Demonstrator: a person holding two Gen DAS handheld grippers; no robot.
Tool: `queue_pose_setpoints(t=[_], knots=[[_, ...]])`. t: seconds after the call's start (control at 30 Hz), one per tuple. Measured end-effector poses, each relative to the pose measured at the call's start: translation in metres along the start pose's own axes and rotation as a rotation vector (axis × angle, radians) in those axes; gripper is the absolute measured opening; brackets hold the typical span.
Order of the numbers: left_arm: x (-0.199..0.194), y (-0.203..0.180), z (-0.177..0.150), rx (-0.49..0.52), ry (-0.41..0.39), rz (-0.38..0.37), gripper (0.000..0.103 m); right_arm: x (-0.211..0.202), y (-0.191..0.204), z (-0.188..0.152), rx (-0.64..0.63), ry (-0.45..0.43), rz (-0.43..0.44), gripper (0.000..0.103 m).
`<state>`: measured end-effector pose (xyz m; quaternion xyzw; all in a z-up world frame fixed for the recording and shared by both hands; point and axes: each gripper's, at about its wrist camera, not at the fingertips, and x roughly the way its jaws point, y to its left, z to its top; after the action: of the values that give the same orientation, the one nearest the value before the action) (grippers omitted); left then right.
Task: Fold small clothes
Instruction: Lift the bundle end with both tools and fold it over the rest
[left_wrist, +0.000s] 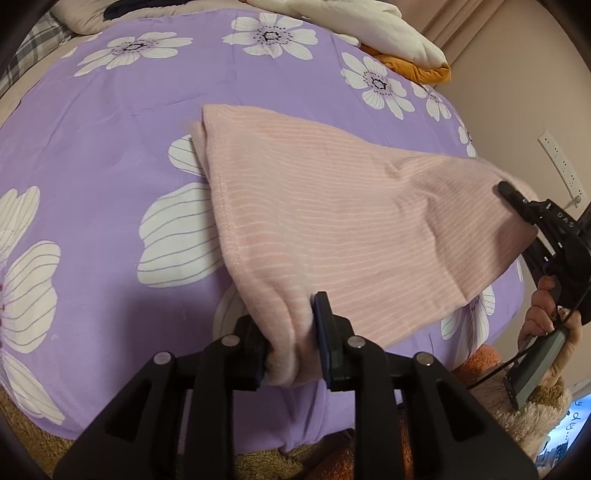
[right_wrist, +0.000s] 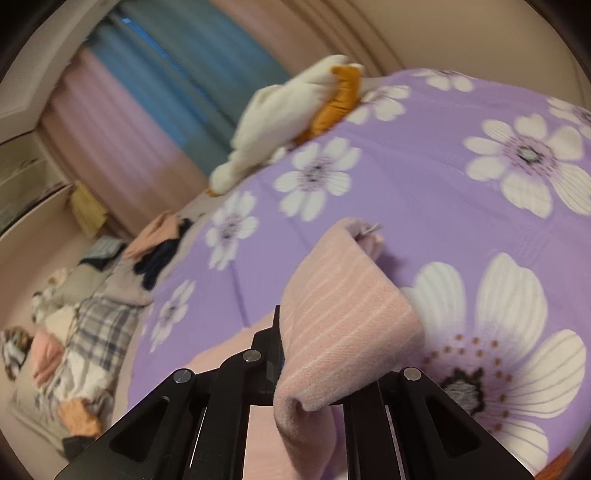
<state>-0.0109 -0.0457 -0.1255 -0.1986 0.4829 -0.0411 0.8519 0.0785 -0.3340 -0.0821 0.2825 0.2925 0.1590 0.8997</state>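
Left wrist view: one pink striped garment (left_wrist: 332, 221), folded over, thin white stripes, stitched hem along its left edge. It lies on the bed's purple flowered cover (left_wrist: 92, 147), one edge lifted. Two tongs visible: left tongs (left_wrist: 291, 343) clamped on the near bunched corner; right tongs (left_wrist: 517, 206) at the far right corner, where I cannot tell the grip. White-and-orange plush (left_wrist: 399, 40) at the far edge.

Right wrist view, blurred: right tongs (right_wrist: 314, 354) pinched on the same garment (right_wrist: 340, 325), fabric draped over the right finger. One clothes pile (right_wrist: 159, 247) beyond the cover (right_wrist: 443, 177).
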Motion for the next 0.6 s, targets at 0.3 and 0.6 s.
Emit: queue_pose_setpoints(t=[0.3, 0.6], knots=[[-0.026, 0.015, 0.001, -0.032, -0.073, 0.036, 0.041, 0.005, 0.060, -0.016, -0.192, 0.047, 0.121, 0.010], [-0.037, 0.038, 0.004, -0.103, -0.103, 0.064, 0.042, 0.031, 0.108, -0.057, -0.397, 0.196, 0.155, 0.010]])
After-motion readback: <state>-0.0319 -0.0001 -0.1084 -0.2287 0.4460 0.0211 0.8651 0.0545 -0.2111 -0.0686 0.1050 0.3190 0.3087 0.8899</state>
